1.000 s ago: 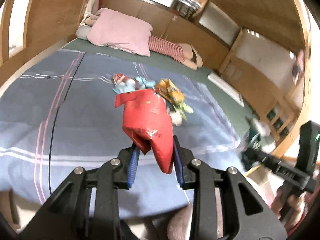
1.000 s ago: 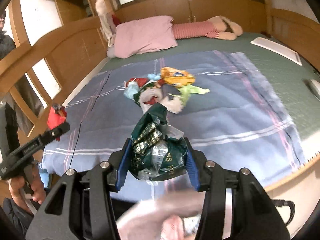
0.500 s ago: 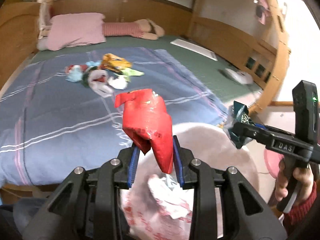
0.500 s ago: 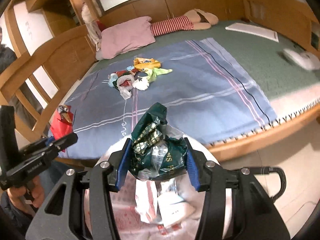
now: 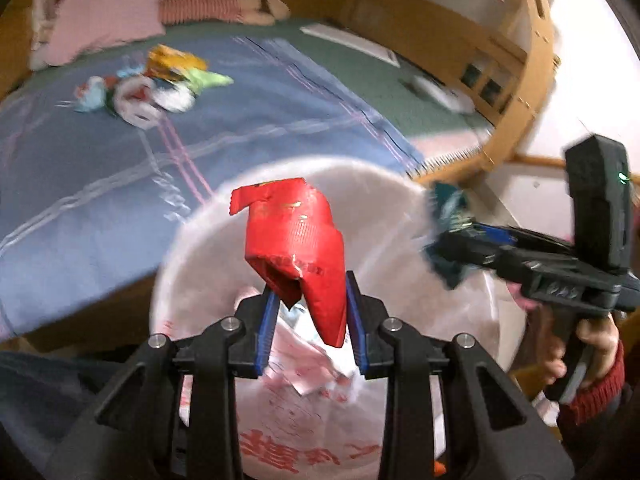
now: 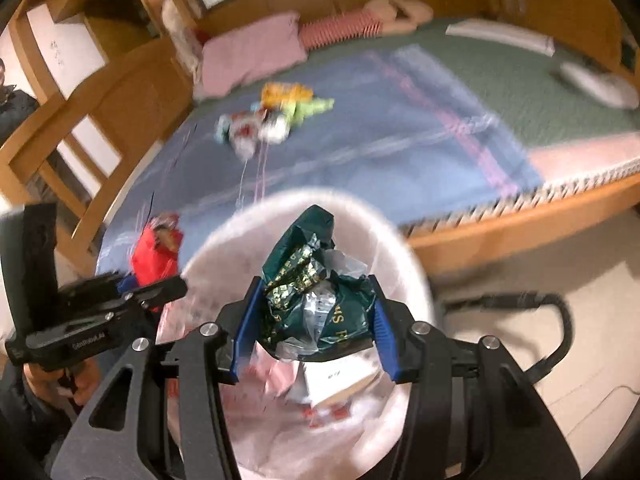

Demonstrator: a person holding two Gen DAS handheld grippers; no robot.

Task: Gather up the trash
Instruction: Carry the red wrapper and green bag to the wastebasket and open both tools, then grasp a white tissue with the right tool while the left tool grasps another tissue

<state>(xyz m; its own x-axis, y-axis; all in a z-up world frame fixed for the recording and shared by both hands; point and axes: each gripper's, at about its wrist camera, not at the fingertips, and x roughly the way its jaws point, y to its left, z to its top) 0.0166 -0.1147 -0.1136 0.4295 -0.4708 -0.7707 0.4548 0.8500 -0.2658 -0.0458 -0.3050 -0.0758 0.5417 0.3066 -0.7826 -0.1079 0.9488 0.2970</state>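
Note:
My left gripper (image 5: 311,292) hangs over the white-lined trash bin (image 5: 188,248) with a crumpled red wrapper (image 5: 296,236) between its blue pads; its jaws are opening and the wrapper still stands up between them. My right gripper (image 6: 316,300) is over the same bin (image 6: 418,276). Its jaws are also opening around a dark green foil wrapper (image 6: 304,264), which still spans the gap. Each gripper shows in the other's view, the left gripper (image 6: 156,288) on the left and the right gripper (image 5: 448,240) on the right. More trash (image 6: 272,120) lies piled on the bed.
The bin holds paper and plastic scraps (image 6: 336,380). Behind it is a bed with a blue blanket (image 5: 100,168), a pink pillow (image 6: 248,56) and a wooden frame (image 6: 520,220). A black cable (image 6: 560,320) loops on the floor at right. A hand in a red sleeve (image 5: 592,364) holds the right gripper.
Both grippers have swung away from the bed and down over the lined bin, each carrying its wrapper. The right jaws stand slightly wider than before.

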